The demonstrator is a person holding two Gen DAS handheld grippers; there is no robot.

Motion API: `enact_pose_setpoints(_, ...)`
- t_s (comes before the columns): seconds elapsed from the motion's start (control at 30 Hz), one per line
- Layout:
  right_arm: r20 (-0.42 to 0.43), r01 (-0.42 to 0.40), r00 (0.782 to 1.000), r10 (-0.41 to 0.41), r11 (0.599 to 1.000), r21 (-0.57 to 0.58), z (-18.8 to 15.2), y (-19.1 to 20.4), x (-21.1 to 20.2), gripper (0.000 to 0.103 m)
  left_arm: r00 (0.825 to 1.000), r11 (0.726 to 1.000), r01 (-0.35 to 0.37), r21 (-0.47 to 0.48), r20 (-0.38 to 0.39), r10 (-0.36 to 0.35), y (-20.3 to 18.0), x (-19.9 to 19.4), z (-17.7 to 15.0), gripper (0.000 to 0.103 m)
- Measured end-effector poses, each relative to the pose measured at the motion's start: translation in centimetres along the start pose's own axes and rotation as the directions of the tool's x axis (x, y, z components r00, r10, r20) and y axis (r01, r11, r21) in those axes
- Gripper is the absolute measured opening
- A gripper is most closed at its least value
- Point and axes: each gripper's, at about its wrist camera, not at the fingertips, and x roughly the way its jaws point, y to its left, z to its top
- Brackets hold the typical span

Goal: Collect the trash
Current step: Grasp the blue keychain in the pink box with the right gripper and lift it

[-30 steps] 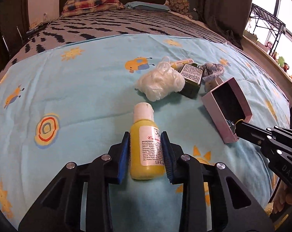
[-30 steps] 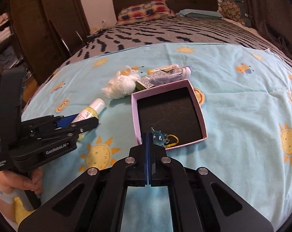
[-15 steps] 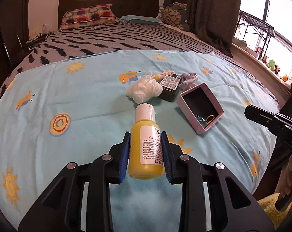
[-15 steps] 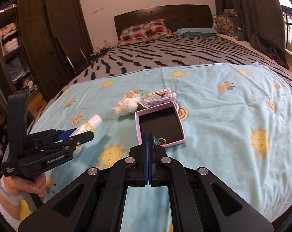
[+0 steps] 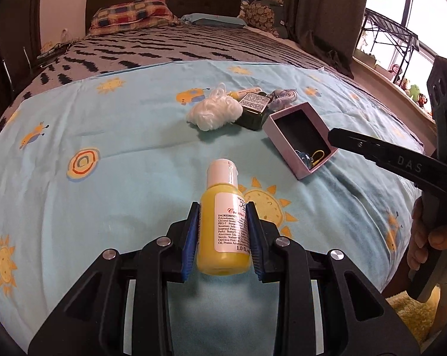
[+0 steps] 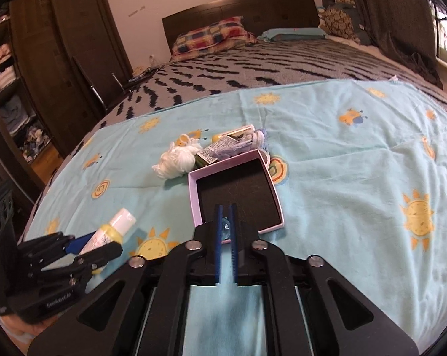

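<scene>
The small yellow plastic bottle with a white cap (image 5: 223, 222) sits clamped between the left gripper's (image 5: 223, 231) blue pads, above the light-blue sun-print bedsheet (image 5: 119, 148). The right gripper (image 6: 226, 234), slightly parted and holding nothing, hovers at the near edge of the pink cardboard box (image 6: 194, 192); beyond the box lie a white yarn ball (image 6: 174, 163) and a dark headboard (image 6: 238, 9).

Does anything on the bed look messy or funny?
Yes. The pink box sits tipped, one side raised, leaning toward a jumble: white yarn, a dark green box and a bluish tangle piled together. Nothing looks spilled or broken.
</scene>
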Motion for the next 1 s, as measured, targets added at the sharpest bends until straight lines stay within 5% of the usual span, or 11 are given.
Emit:
enact_pose_setpoints(0.07,-0.002,-0.008,1.0,0.008,1.0,0.012,0.2,0.1,0.6,0.043,1.0,1.0,-0.002,-0.004,-0.007,0.002,0.1,0.2,-0.3,0.029)
enact_pose_setpoints(0.23,-0.028,0.001,1.0,0.0,1.0,0.018,0.7,0.0,1.9,0.042,1.0,1.0,-0.004,-0.009,-0.014,0.004,0.4,0.4,-0.4,0.029)
enact_pose_setpoints(0.53,-0.098,0.041,0.994,-0.043,0.999,-0.019,-0.4,0.1,3.7,0.04,1.0,1.0,-0.001,-0.006,-0.024,0.001,0.6,0.6,-0.5,0.029)
enact_pose_setpoints(0.6,-0.11,0.021,0.994,-0.025,0.999,-0.039,-0.8,0.4,3.7,0.025,1.0,1.0,-0.001,-0.003,-0.024,0.001,0.6,0.6,-0.6,0.029)
enact_pose_setpoints(0.63,-0.11,0.02,0.994,-0.025,0.999,-0.049,-1.0,0.7,3.7,0.025,1.0,1.0,-0.002,-0.001,-0.023,0.002,0.6,0.6,-0.6,0.029)
enact_pose_setpoints(1.0,0.001,-0.001,1.0,0.001,0.999,-0.05,0.1,1.3,-0.3,0.024,1.0,1.0,-0.001,0.013,-0.005,0.001,0.3,-0.1,-0.6,0.029)
